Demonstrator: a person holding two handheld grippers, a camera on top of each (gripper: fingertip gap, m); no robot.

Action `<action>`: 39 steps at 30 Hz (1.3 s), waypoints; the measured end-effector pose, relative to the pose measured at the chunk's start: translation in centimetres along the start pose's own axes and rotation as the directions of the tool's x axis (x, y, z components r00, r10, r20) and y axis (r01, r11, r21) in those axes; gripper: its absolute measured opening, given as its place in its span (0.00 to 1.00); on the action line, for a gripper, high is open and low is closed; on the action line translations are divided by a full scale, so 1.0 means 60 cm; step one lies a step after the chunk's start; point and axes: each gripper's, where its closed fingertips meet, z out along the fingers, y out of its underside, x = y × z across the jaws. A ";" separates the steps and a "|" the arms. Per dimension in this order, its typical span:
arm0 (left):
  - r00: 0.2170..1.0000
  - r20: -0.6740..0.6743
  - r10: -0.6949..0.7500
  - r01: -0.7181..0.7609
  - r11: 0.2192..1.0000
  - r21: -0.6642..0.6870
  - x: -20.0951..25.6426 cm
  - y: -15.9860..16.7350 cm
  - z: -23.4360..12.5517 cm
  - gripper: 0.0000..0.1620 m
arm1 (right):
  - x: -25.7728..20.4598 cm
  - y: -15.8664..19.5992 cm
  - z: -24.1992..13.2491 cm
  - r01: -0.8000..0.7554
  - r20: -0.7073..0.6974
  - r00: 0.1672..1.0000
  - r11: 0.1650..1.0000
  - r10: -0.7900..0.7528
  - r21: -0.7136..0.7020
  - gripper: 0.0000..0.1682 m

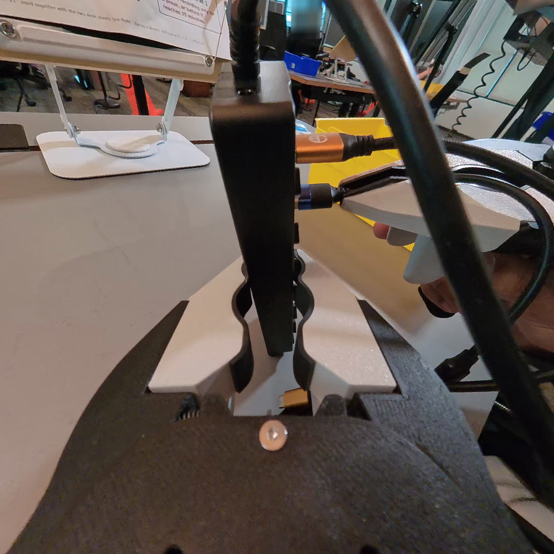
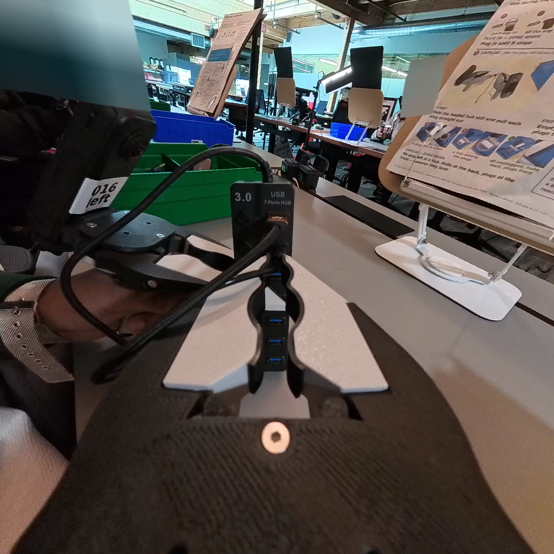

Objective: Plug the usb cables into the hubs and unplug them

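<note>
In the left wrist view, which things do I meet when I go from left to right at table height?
White stand base → black hub held upright → orange plug in the hub's side → yellow bin → right gripper.

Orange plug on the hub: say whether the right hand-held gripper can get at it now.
Probably not yet: the right hand-held gripper is shut on the blue-tipped plug just below the orange plug; otherwise the way looks free.
</note>
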 end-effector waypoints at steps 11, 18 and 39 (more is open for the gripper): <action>0.990 0.009 0.142 -0.143 0.990 0.006 0.008 -0.004 0.000 0.16 | 0.002 -0.005 -0.004 -0.021 0.010 1.000 1.000 0.021 0.012 0.03; 0.967 -0.007 0.254 -0.254 0.967 -0.009 0.021 0.002 0.002 0.12 | 0.007 -0.007 -0.007 -0.055 0.024 0.998 0.998 0.056 -0.002 0.03; 0.935 -0.056 0.349 -0.350 0.937 -0.012 0.026 0.004 -0.002 0.12 | 0.002 -0.003 -0.013 -0.104 0.082 0.990 0.992 0.110 -0.075 0.03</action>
